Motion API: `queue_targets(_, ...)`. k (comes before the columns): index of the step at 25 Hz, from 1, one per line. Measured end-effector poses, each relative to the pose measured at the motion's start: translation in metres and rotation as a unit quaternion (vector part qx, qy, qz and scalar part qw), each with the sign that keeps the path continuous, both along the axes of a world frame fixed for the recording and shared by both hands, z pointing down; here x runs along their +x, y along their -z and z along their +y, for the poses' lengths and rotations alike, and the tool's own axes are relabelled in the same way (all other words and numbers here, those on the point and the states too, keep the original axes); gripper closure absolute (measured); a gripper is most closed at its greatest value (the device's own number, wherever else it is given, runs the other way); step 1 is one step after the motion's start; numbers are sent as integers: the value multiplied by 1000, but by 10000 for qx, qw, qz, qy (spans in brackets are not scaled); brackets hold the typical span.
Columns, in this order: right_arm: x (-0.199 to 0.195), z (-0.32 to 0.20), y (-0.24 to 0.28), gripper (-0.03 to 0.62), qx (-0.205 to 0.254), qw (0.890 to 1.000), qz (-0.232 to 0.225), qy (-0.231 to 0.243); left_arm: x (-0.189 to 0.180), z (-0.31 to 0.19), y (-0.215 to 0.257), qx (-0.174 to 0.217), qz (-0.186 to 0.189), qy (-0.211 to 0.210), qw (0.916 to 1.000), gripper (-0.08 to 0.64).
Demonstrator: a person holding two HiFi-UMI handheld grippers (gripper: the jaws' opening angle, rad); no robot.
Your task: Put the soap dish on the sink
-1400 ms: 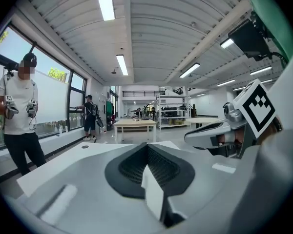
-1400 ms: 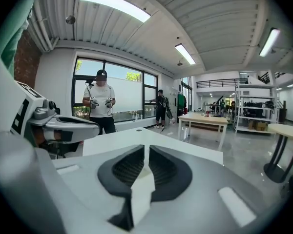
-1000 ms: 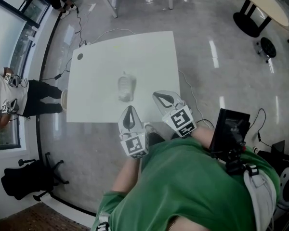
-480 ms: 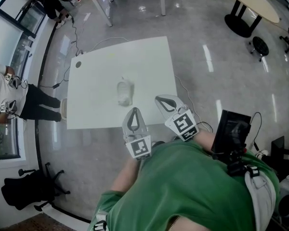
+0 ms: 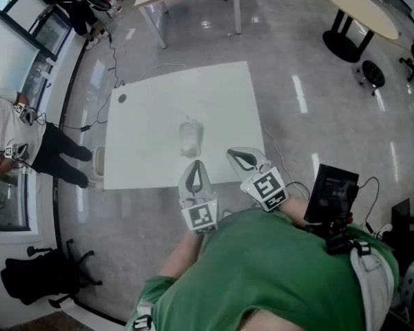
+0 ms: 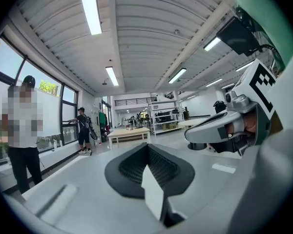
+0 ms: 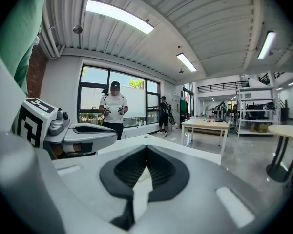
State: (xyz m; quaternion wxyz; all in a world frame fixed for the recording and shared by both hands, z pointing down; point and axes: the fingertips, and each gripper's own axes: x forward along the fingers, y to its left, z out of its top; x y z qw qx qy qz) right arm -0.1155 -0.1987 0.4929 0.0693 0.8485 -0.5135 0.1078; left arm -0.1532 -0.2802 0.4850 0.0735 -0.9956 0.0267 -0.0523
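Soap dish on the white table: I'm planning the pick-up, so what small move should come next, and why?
Probably open the left tool and ease it forward to the soap dish. The dish lies on the white table, just ahead of that tool, untouched; both the left and the right tool are shut and empty at the table's near edge.

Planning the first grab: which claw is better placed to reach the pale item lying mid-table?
Left, probably. The left claw points straight at the pale item and sits nearer; the right claw is off to its side. Both are shut.
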Motion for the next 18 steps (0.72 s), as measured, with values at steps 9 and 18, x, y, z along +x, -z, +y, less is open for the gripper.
queue_targets(9, -4, -12, 1, 589, -28, 9999, -50, 97, -6, -8, 7, -128, -60, 184, 9997, 555)
queue_targets(18, -1, -12, 1, 589, -62, 9999, -41, 106, -4, -8, 6, -96, -64, 211, 9997, 555)
